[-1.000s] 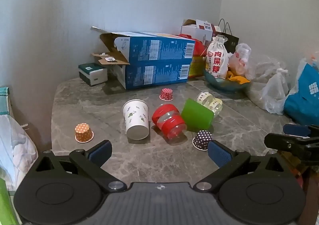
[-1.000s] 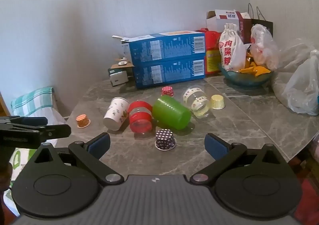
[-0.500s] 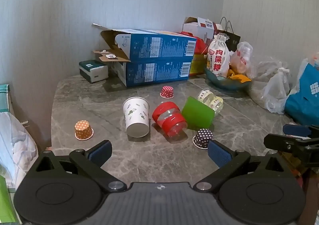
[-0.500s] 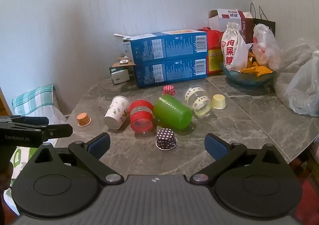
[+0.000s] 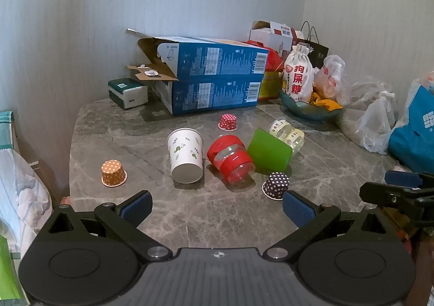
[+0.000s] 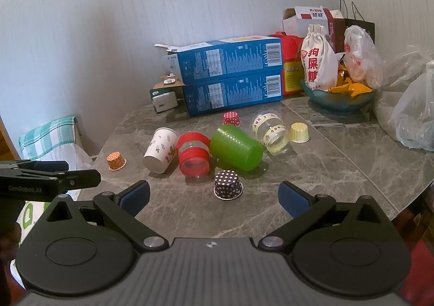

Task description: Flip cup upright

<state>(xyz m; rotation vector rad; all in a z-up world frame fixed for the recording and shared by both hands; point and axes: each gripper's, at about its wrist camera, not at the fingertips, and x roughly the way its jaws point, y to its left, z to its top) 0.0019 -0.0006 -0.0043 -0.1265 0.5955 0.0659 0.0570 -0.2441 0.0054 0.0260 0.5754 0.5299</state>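
Observation:
Several cups lie on their sides mid-table: a white paper cup (image 5: 185,155) (image 6: 160,150), a clear cup with red bands (image 5: 230,159) (image 6: 193,155), a green cup (image 5: 270,150) (image 6: 236,147) and a clear cup with printed tape (image 5: 286,132) (image 6: 271,132). My left gripper (image 5: 217,207) is open and empty, near the front edge, short of the cups. My right gripper (image 6: 214,197) is open and empty, just behind a dark dotted cupcake liner (image 6: 227,184) (image 5: 276,185). Each gripper shows at the edge of the other's view.
Small liners sit upside down: orange (image 5: 112,173), red (image 5: 228,121), yellow (image 6: 299,132). Two stacked blue boxes (image 5: 214,81) stand at the back, with a tissue pack (image 5: 127,93), a snack bowl (image 6: 339,97) and plastic bags (image 5: 379,121) at the right. The marble table (image 5: 206,213) ends at the left.
Both grippers have moved slightly closer to the table and cups; the view has shifted a little. Nothing on the table has moved.

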